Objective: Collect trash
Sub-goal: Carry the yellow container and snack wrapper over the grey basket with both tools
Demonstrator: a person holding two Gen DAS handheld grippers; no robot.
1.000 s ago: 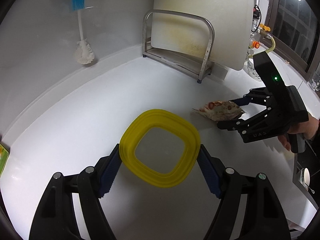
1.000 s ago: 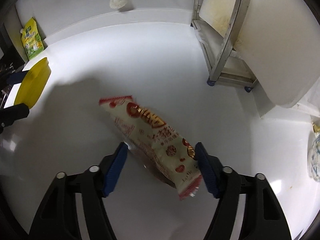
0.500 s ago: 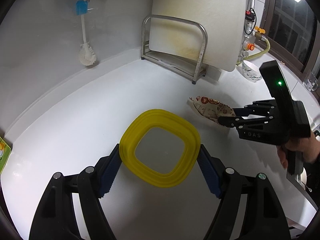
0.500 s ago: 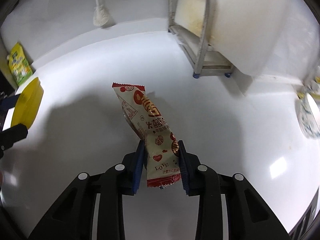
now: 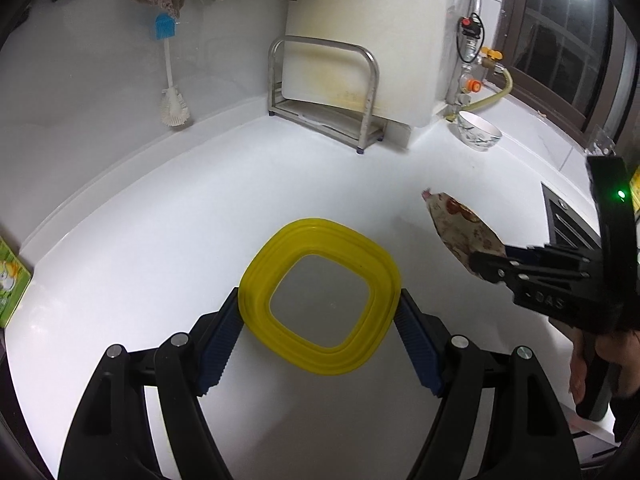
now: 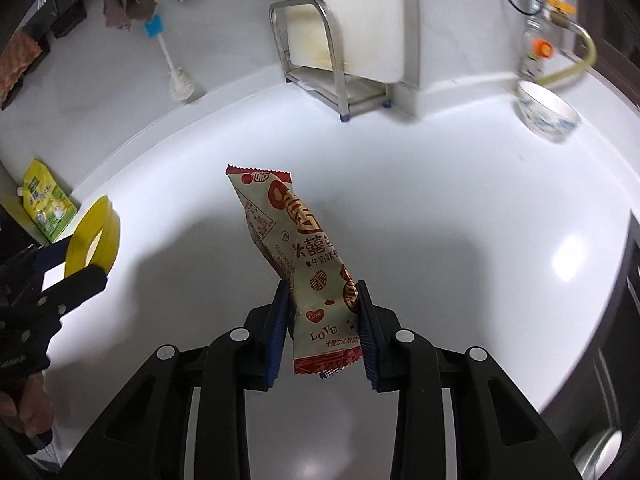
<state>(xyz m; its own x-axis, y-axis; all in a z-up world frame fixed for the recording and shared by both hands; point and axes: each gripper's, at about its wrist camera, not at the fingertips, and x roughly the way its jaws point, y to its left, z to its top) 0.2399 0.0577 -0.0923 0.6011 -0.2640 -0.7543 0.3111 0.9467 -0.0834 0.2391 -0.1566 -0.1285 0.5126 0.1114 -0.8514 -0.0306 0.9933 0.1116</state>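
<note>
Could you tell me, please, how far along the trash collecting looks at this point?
Done: nothing visibly binned yet; no bin is in view. In hand: the right hand-held gripper is shut on the snack wrapper, lifted clear of the white counter; the left hand-held gripper holds the yellow container. Left: dropping the wrapper somewhere; the green packet remains by the wall.

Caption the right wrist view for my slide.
Right claw grips a snack wrapper above the white counter.
</note>
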